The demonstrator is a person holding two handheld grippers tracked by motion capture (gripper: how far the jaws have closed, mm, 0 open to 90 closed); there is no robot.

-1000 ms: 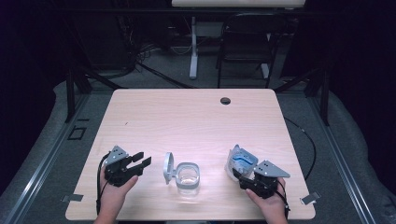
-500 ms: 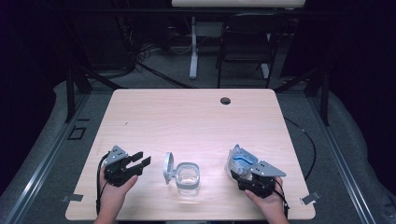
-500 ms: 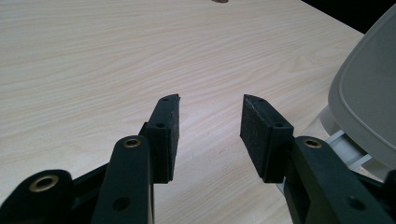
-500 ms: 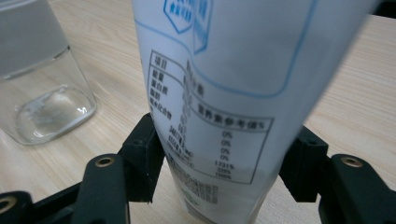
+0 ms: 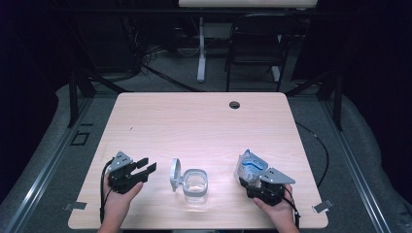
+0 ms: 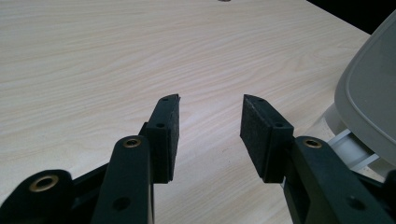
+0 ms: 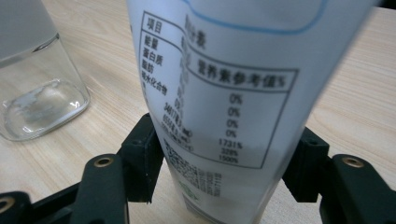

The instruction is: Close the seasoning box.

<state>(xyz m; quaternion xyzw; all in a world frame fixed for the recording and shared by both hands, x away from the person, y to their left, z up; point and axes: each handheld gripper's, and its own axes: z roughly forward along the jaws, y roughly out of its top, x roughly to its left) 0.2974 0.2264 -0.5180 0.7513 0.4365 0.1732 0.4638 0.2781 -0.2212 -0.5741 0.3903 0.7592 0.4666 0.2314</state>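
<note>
1. Your left tool (image 5: 140, 170) rests low on the near left part of the tabletop (image 5: 194, 121). Its 2 black jaws stand apart, and there is just bare wood between them.
2. In the left gripper view, the grey lid (image 6: 371, 88) shows at the right edge, just beside your left tool (image 6: 210, 128) but not touching it.
3. The clear jar (image 5: 196, 183) stands on the tabletop between your 2 hands, near the front edge. Its lid (image 5: 175, 174) is flipped open and stands up on the jar's left side.
4. Your right tool (image 5: 245, 170) is on the near right part of the tabletop, well apart from the jar.
5. Your right tool (image 7: 224, 172) has a white pouch (image 7: 233, 93) with blue lines and black print between its 2 jaws. The pouch (image 5: 248, 165) sits upright, with its bottom on the wood.
6. The jaws of your right tool have just been opening. They stand wide now, 1 on each side of the pouch and right up against it. You cannot tell from here if the pads press on it.
7. In the right gripper view, the jar (image 7: 37, 79) sits to the left of the pouch, with a gap between them.
8. A small dark round hole (image 5: 234, 104) sits at the far edge of the tabletop.
</note>
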